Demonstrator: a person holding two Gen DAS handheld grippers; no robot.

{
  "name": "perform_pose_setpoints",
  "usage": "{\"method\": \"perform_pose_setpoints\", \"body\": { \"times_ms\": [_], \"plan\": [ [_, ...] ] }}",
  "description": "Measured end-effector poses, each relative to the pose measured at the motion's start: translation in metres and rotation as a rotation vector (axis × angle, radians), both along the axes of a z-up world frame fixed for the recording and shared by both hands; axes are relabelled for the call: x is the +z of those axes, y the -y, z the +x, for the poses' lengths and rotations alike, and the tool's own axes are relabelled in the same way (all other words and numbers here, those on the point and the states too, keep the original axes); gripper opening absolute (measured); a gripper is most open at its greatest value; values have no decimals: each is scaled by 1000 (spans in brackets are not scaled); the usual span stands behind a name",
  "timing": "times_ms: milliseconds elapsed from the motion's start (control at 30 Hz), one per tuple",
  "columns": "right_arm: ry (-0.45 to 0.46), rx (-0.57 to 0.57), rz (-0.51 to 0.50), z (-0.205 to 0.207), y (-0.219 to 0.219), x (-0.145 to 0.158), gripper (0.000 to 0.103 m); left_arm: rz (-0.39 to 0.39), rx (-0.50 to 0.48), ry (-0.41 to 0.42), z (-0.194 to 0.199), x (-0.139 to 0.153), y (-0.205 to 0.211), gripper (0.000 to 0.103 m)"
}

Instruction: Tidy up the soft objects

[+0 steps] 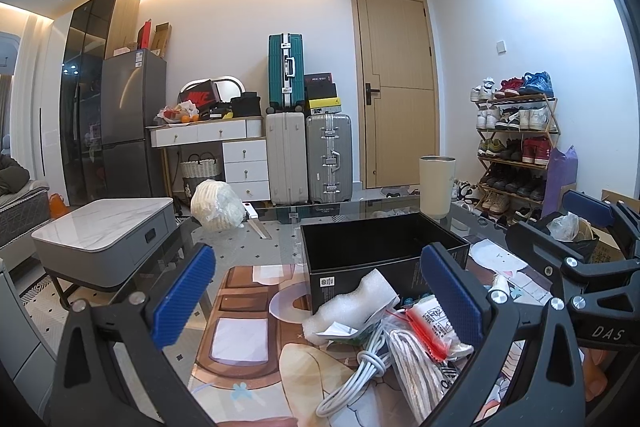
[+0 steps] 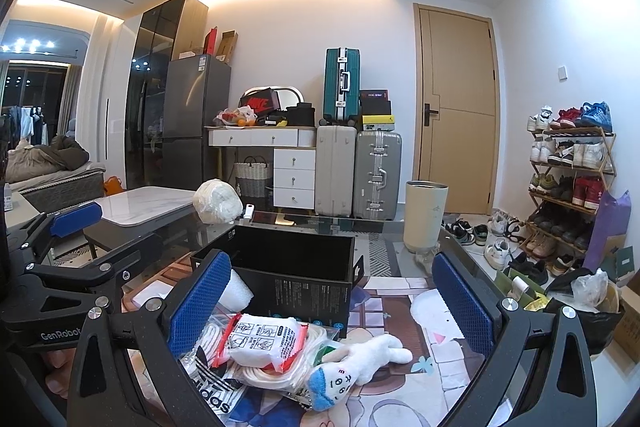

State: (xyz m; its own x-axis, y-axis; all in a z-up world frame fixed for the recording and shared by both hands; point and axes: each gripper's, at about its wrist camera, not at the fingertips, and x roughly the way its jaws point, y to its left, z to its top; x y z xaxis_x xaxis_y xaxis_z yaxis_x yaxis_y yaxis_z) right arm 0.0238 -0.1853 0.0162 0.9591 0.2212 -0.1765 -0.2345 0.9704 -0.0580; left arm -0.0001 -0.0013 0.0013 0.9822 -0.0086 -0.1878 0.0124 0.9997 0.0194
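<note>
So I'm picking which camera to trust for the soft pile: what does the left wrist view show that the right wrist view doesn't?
Only the left wrist view shows the coiled white cable. Only the right wrist view shows the white plush toy and the adidas bag. Both show the open black box, the white foam piece, the red-and-white packet and the cream tumbler. Both tongs, left and right, are open.

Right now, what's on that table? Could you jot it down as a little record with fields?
Container: open black cardboard box, nothing visible inside
Pile in front of box: white foam piece, white coiled cable, white packet with red seal, white plush toy with blue end
Behind box: cream cylindrical tumbler
Left claw: open, empty
Right claw: open, empty
</note>
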Motion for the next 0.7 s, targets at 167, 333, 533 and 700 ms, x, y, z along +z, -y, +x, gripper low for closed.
{"method": "perform_pose_setpoints", "body": {
  "times_ms": [167, 333, 533, 700],
  "plan": [
    [2, 0, 0, 0, 0, 0, 103, 0, 0, -1, 0, 0, 0, 103],
    [2, 1, -1, -1, -2, -1, 102, -1, 0, -2, 0, 0, -1, 103],
    [3, 1, -1, -1, -2, -1, 103, -1, 2, -2, 0, 0, -1, 103],
    [5, 13, -5, -2, -6, -1, 102, -1, 4, 2, 0, 0, -2, 103]
  ]
}}
